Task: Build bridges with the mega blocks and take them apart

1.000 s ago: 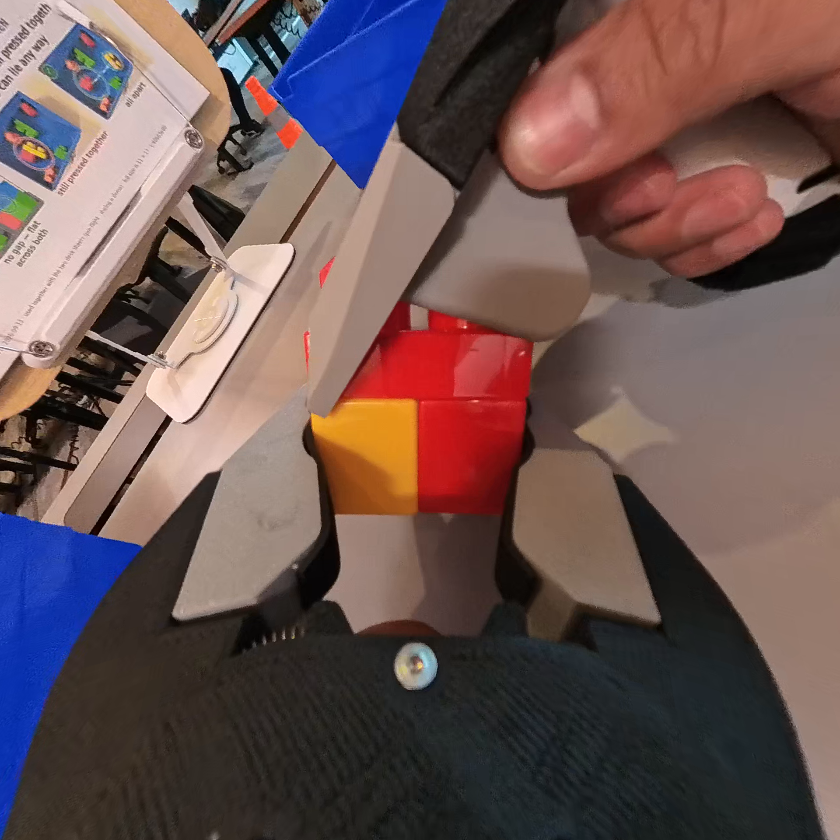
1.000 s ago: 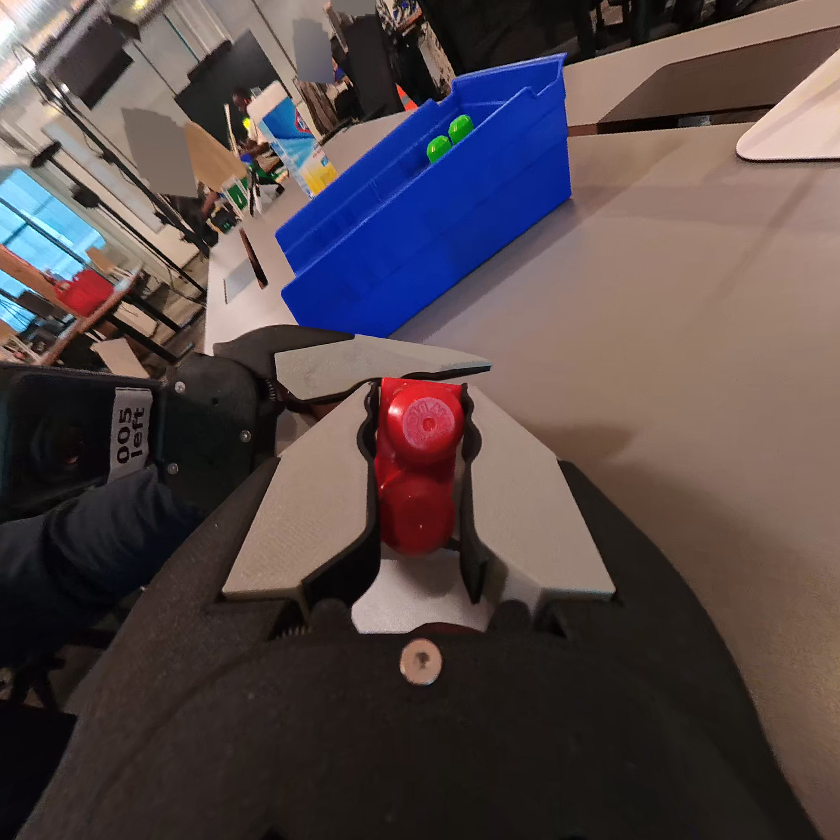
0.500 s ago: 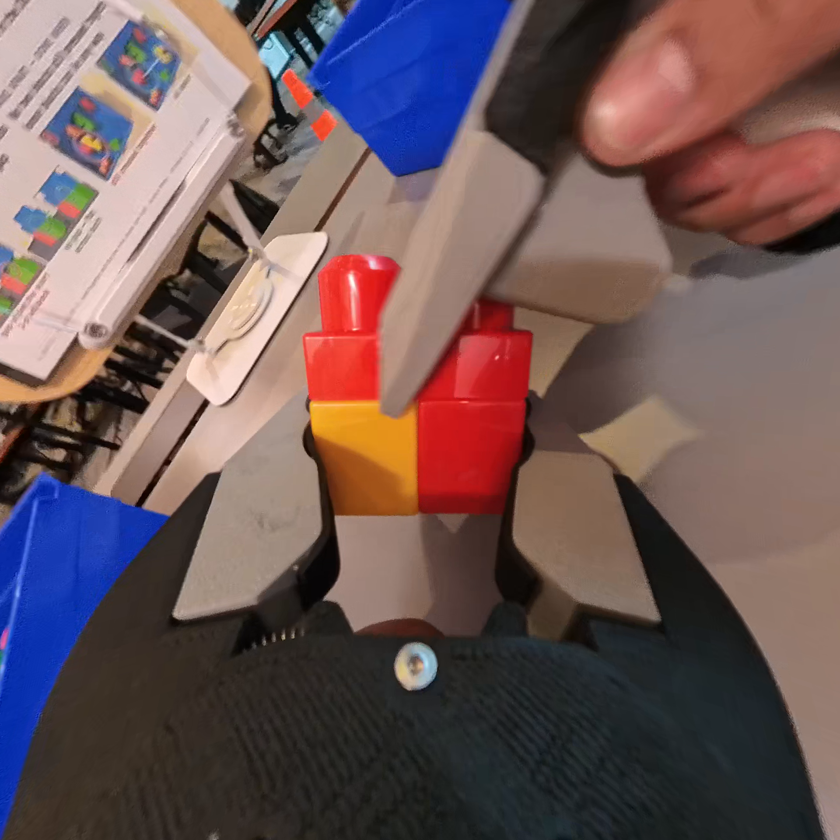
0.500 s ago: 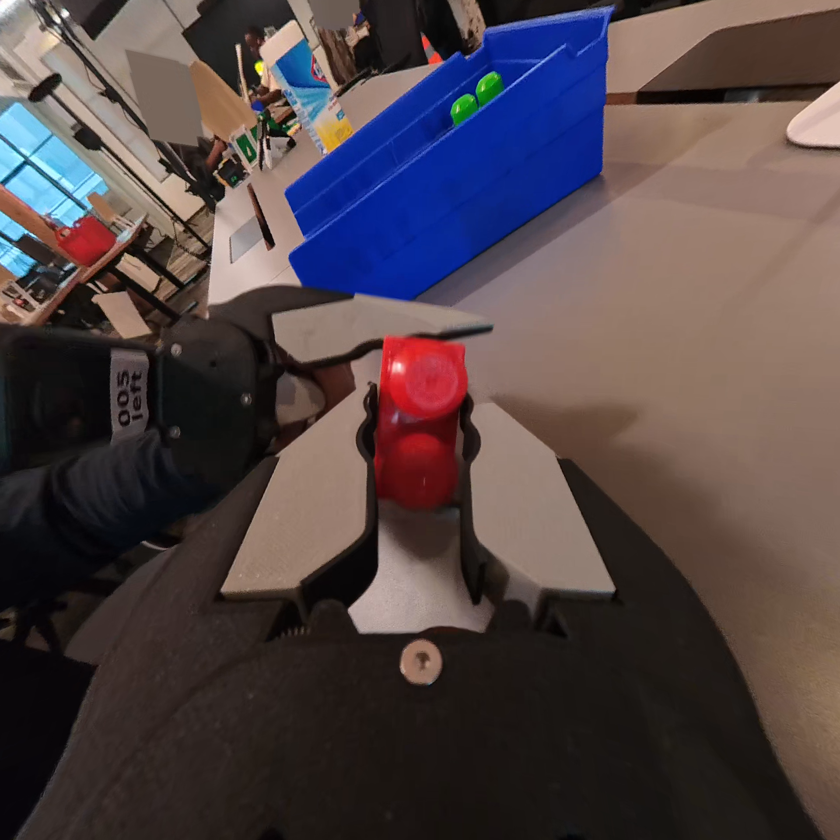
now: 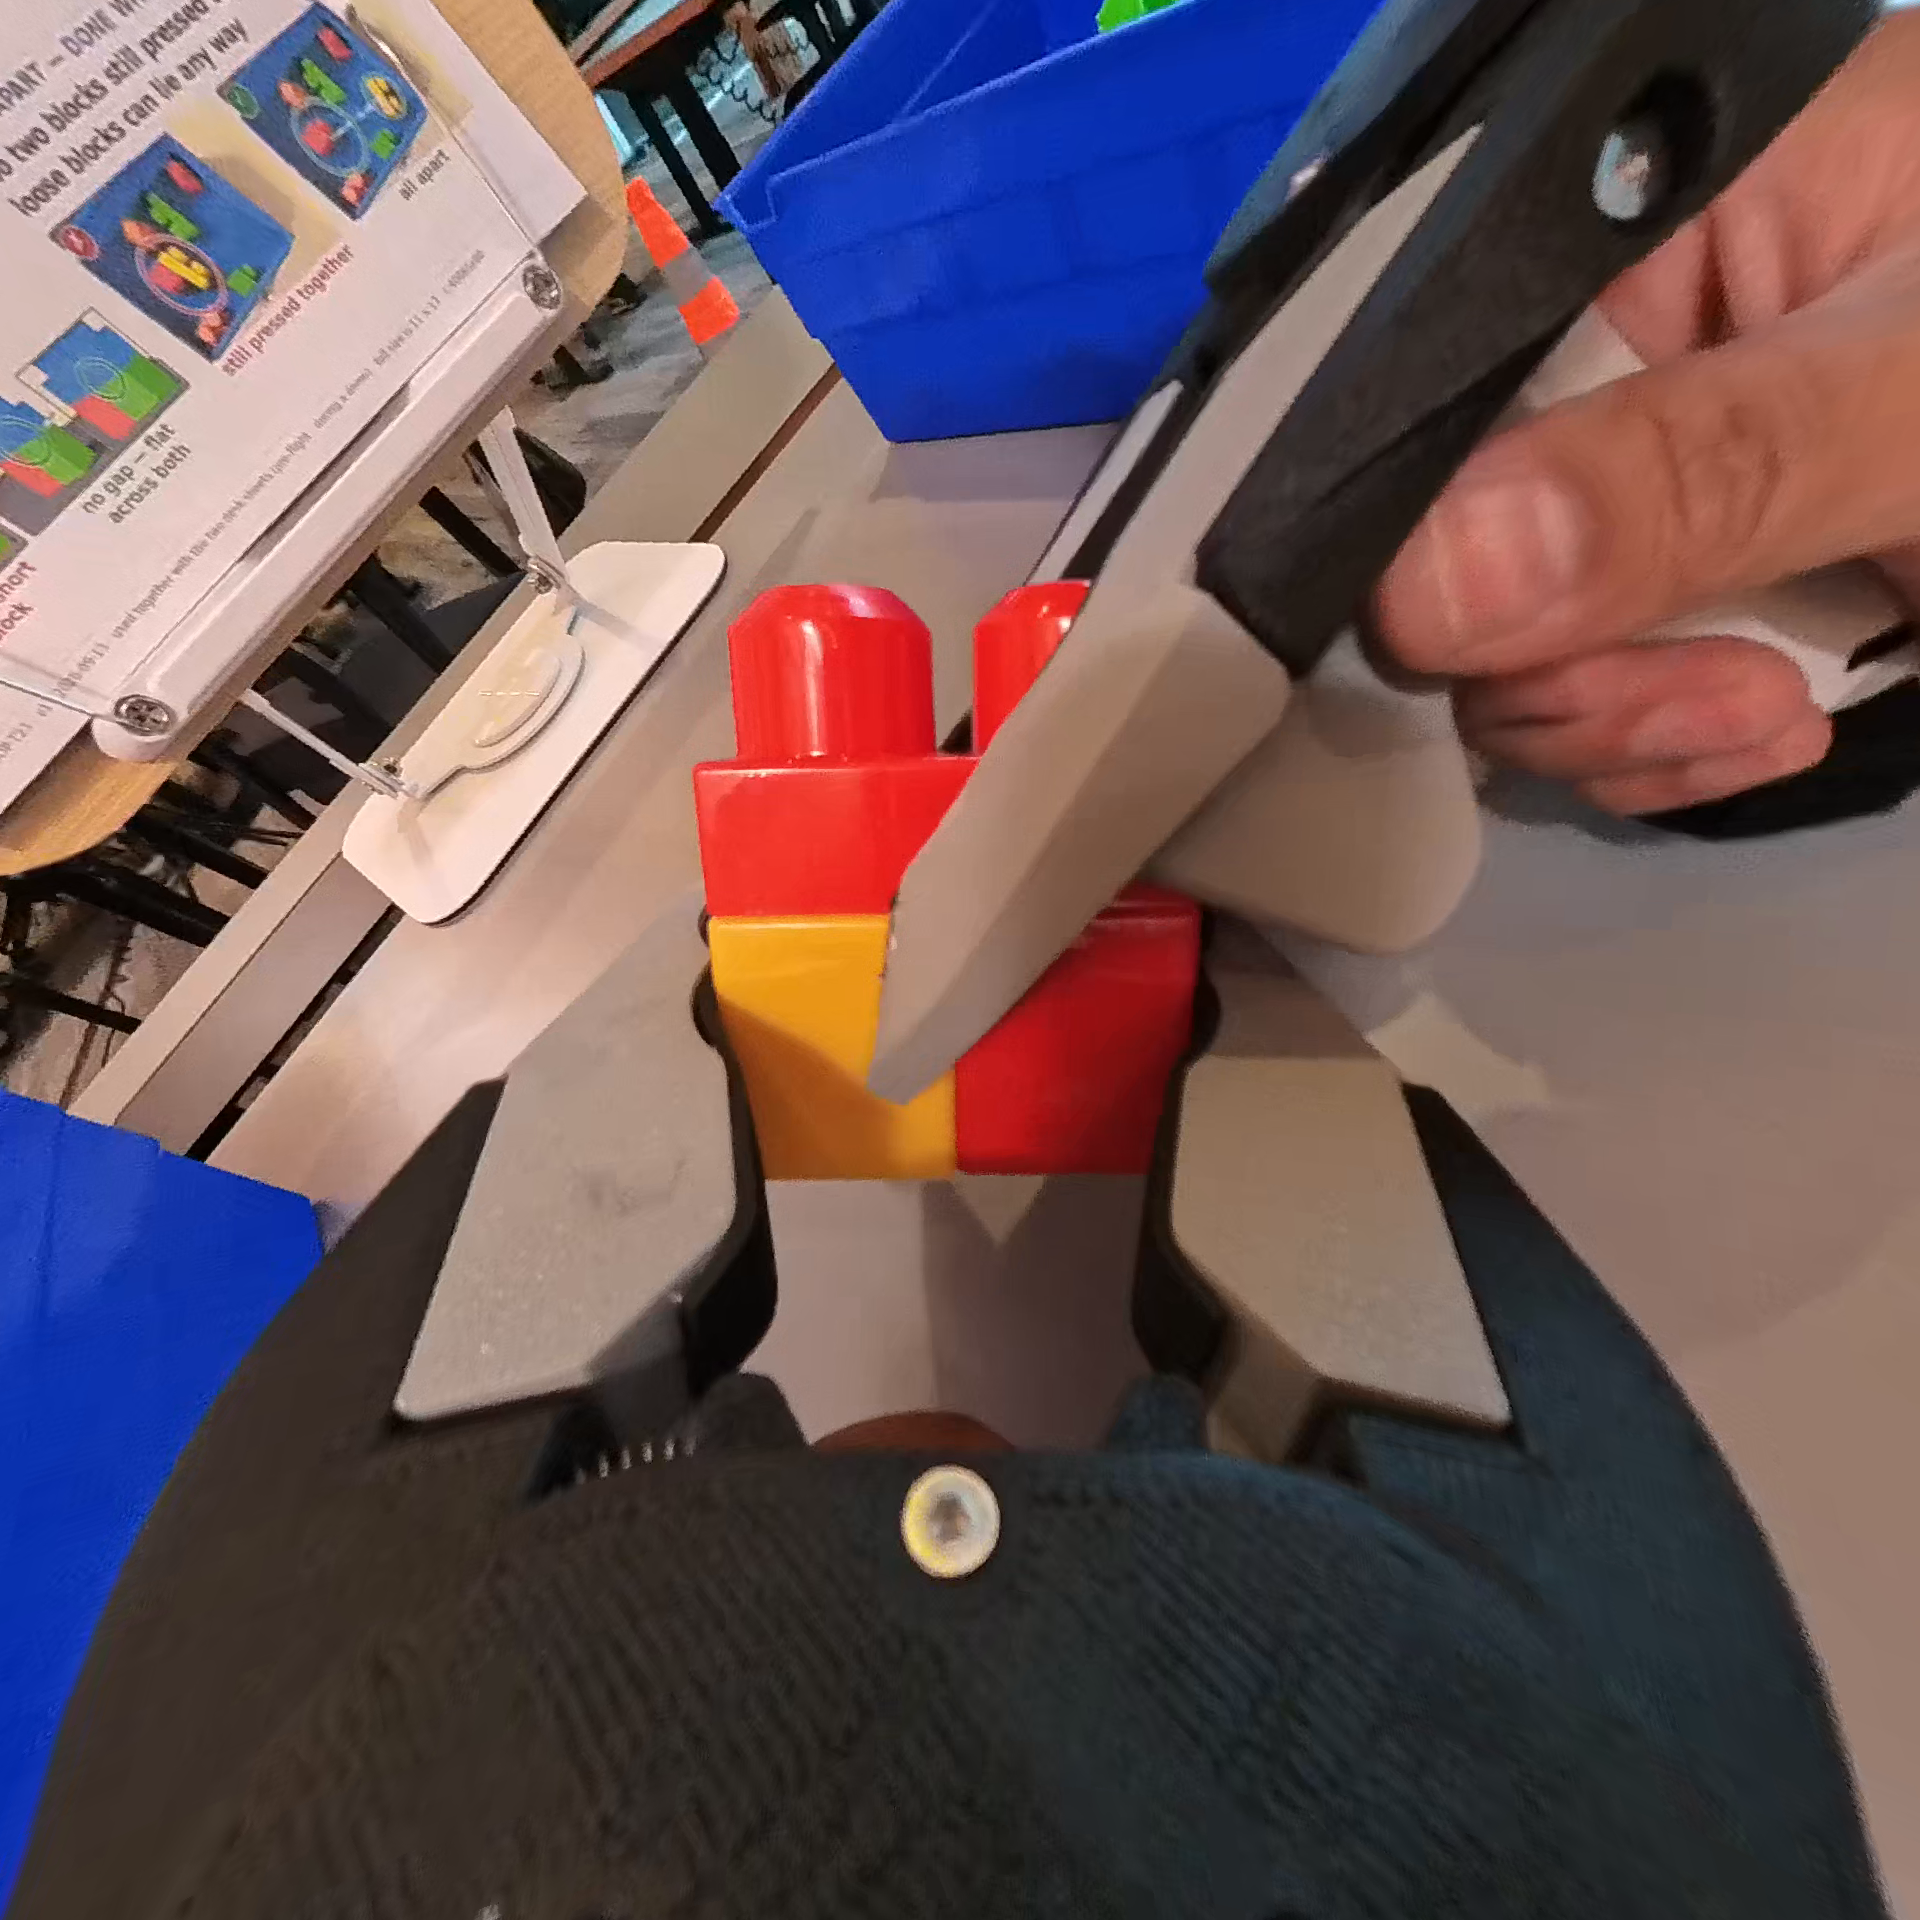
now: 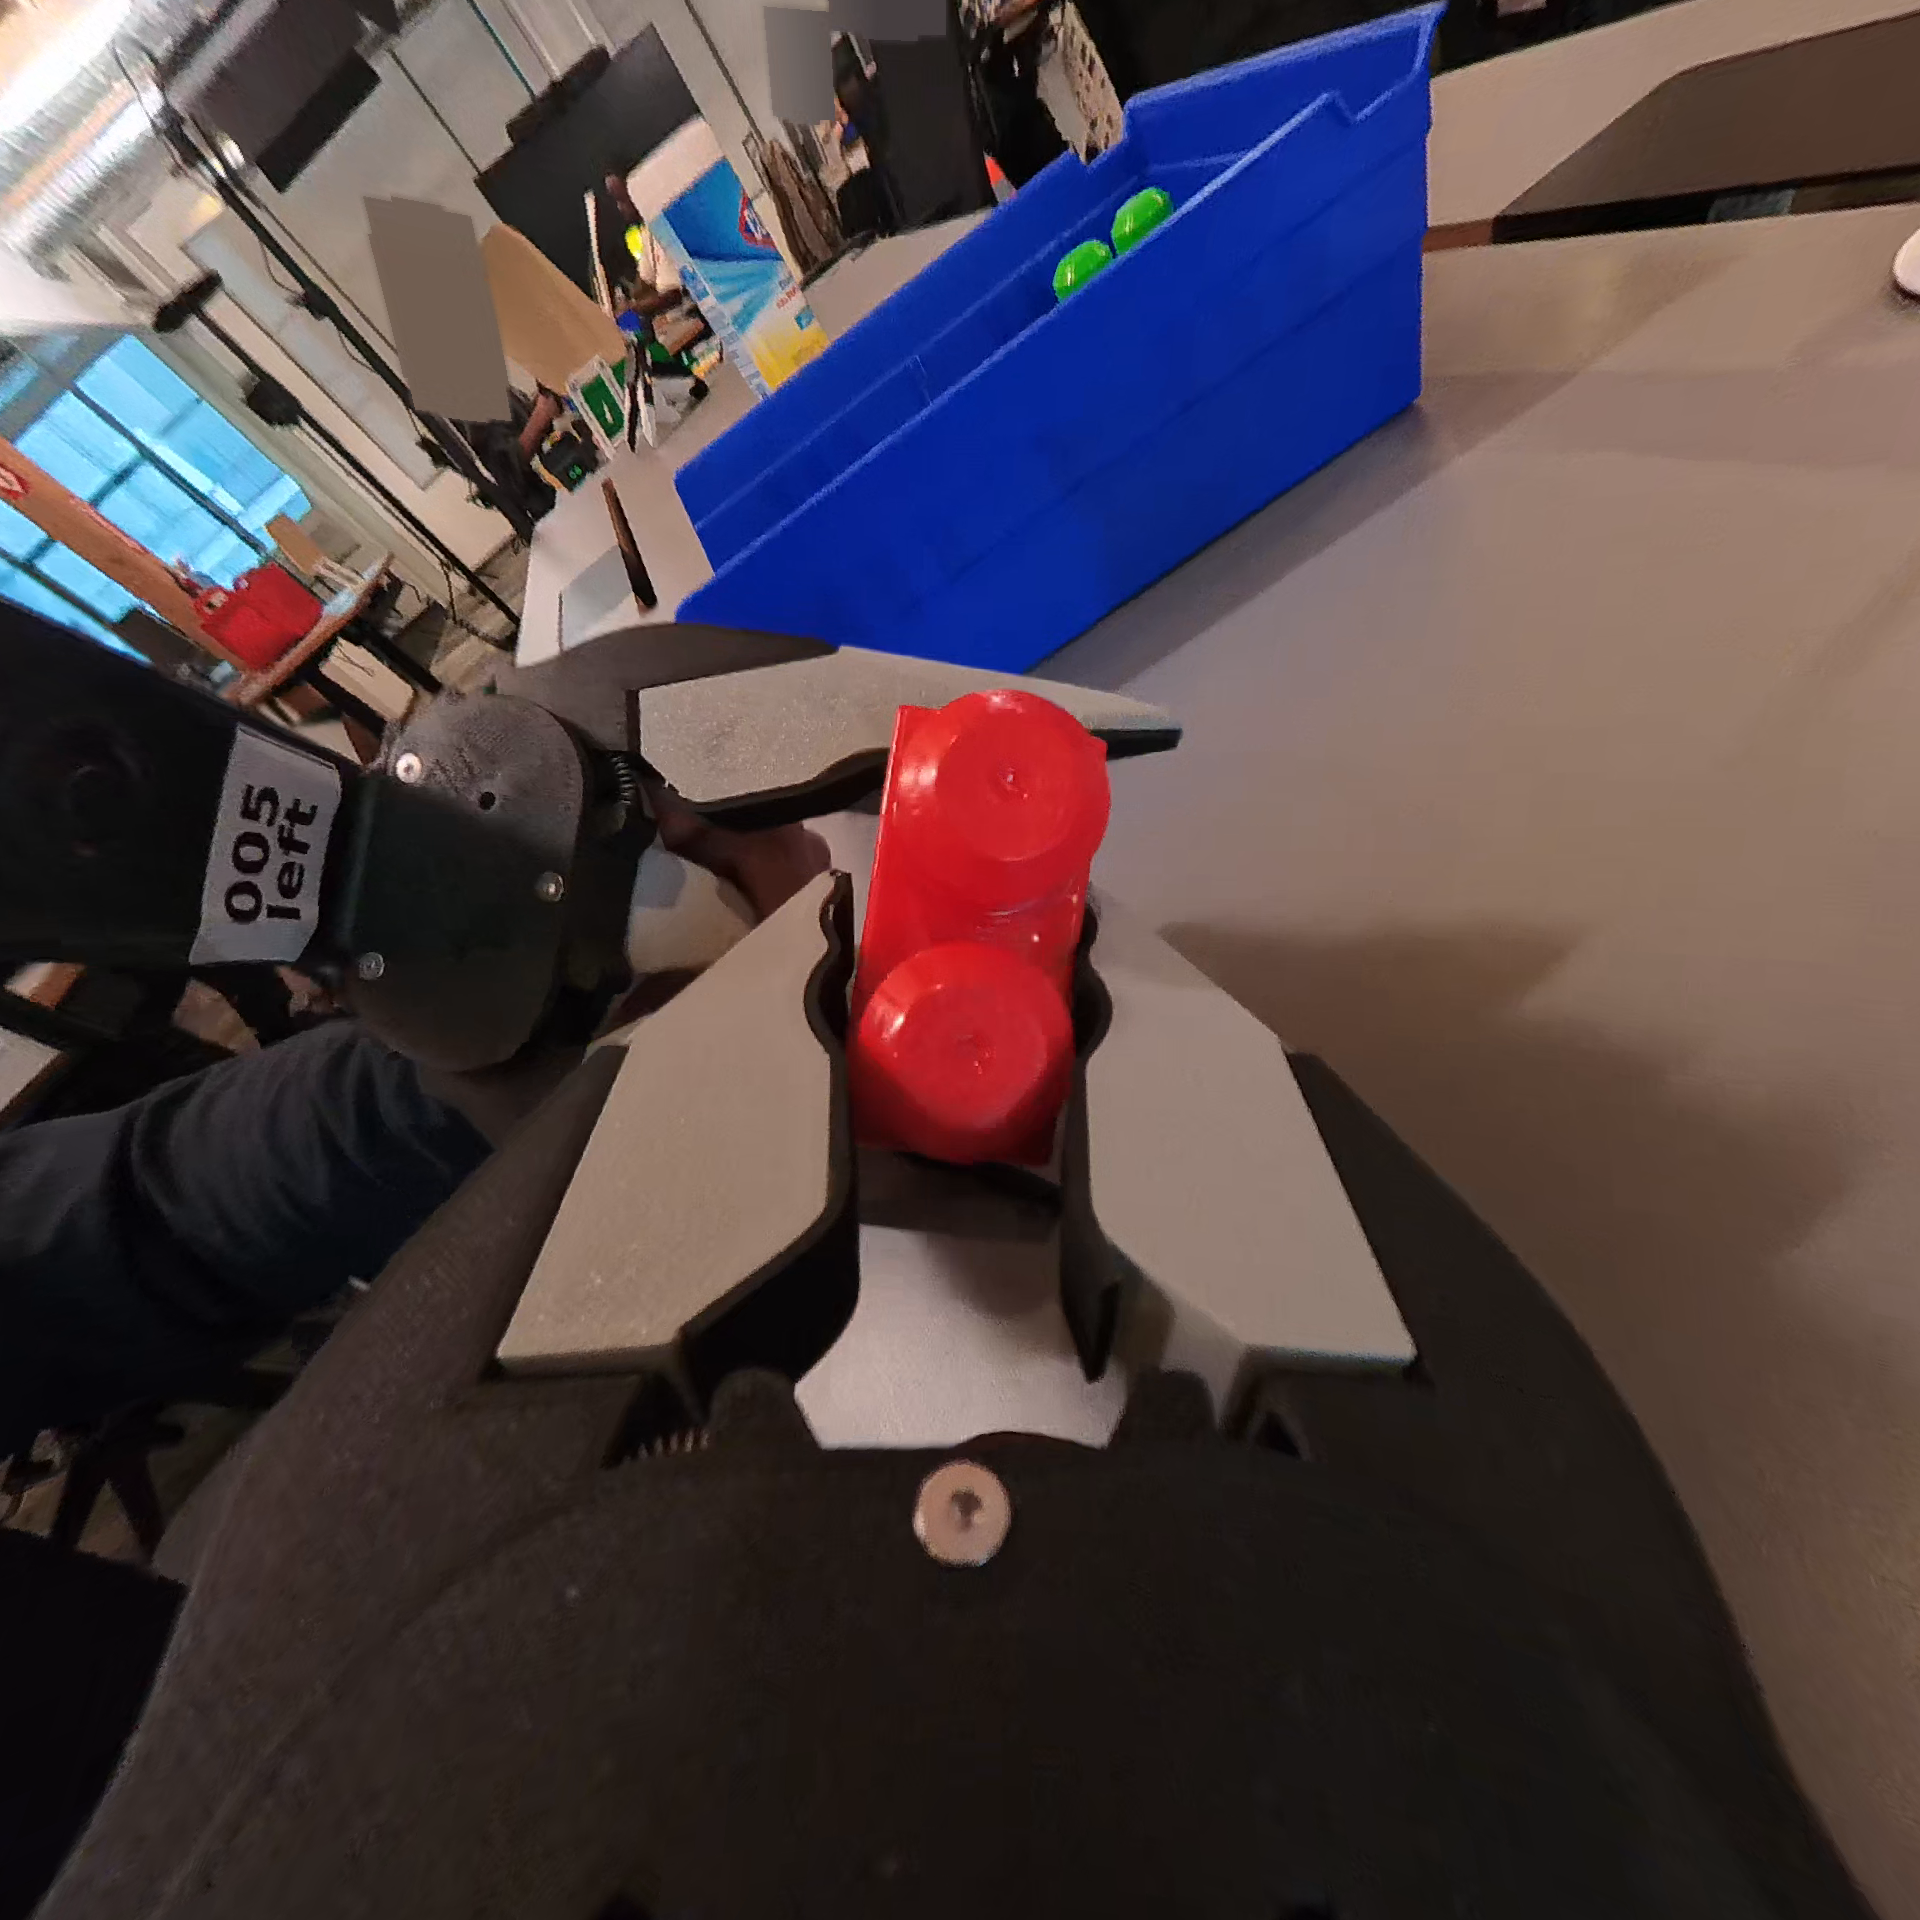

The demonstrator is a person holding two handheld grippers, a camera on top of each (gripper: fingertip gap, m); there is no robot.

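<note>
Mid-dismantling: left gripper (image 5: 951, 1039) jaws clamp the yellow and red plastic base blocks (image 5: 1070, 1049) while right gripper (image 6: 961, 1029) jaws grip the red two-stud top block (image 6: 977, 935) (tilted, seemingly not yet free).

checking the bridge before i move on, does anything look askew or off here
Yes. The red two-stud block on top looks tilted: in the left wrist view its right end sits lifted off the red base block, clamped in the right hand-held gripper. The yellow block sits straight.

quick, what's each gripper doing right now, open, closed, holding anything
Left gripper: shut on the yellow block and lower red block, side by side.
Right gripper: shut on the red two-stud block.
</note>
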